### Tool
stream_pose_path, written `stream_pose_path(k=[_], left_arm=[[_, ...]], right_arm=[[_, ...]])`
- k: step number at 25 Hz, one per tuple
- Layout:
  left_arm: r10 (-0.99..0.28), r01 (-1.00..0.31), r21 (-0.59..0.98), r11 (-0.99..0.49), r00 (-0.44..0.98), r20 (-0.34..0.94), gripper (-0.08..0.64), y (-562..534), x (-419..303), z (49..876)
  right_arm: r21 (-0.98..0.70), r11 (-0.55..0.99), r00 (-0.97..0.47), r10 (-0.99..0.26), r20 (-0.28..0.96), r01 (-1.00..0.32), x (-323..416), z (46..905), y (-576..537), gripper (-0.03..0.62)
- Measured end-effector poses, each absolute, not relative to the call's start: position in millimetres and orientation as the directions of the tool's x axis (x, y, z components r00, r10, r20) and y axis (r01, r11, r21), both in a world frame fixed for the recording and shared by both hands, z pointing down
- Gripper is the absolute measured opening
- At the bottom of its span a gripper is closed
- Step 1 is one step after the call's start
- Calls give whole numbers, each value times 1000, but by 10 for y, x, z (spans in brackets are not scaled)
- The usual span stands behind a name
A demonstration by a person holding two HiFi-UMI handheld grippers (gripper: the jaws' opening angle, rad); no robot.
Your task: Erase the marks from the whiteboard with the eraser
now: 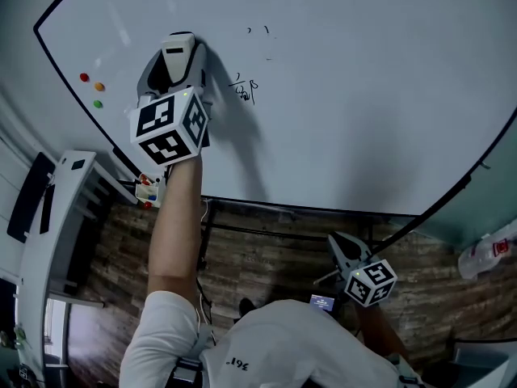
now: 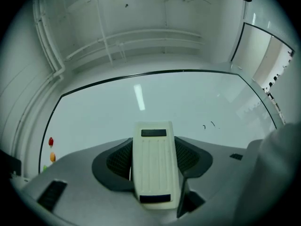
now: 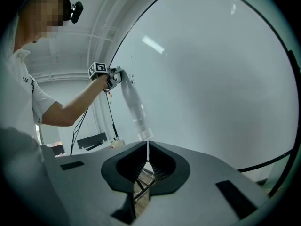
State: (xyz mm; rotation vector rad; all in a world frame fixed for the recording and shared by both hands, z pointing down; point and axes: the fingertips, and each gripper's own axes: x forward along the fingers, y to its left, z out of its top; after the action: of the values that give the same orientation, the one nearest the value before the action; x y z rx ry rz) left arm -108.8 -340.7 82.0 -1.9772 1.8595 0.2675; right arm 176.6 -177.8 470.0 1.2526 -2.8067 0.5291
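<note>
Jaws of the left gripper [image 1: 178,45] stand wide and clamp a white block eraser [image 2: 153,168] by its two long sides; the ribbed back of the eraser faces the left gripper view's camera. In the head view the person's left arm [image 1: 176,225] is raised and holds the eraser up at the whiteboard [image 1: 363,95], in the board's upper left part. From this view I cannot tell whether the eraser is actually touching the board.

Just to the right of the eraser sits a small black scribble [image 1: 244,91]. Two or three faint black ticks [image 1: 258,31] lie higher up, nearer the top edge. Close to the board's left edge are three round magnets, red [image 1: 84,77], orange [image 1: 99,86] and green [image 1: 98,103].

Jaws of the right gripper [image 3: 147,149] are together, their tips meeting in a thin line with nothing between them. It is held low, below the board's bottom edge and well apart from the left gripper.
</note>
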Motion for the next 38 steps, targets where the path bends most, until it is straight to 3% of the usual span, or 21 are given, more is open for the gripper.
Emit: stream_pose_path(k=[20,26,38], left_arm=[[-890,-951,-301,-76,200,-409,258,-3511,-590,814],[-860,-815,-564,-132,377,-343,258,-3453,-37,678],[-825,-490,-867,-93,526,-209,258,-3406,476,789]], right_arm=[[-317,612,-680,-710,184,-725,1686,4837,-1829,26],[-328,608,-680,-710,184,-723,1667,4870,-1825,26],[-338,595,-673,-714,193,-729,1661,4928,-1783,26]])
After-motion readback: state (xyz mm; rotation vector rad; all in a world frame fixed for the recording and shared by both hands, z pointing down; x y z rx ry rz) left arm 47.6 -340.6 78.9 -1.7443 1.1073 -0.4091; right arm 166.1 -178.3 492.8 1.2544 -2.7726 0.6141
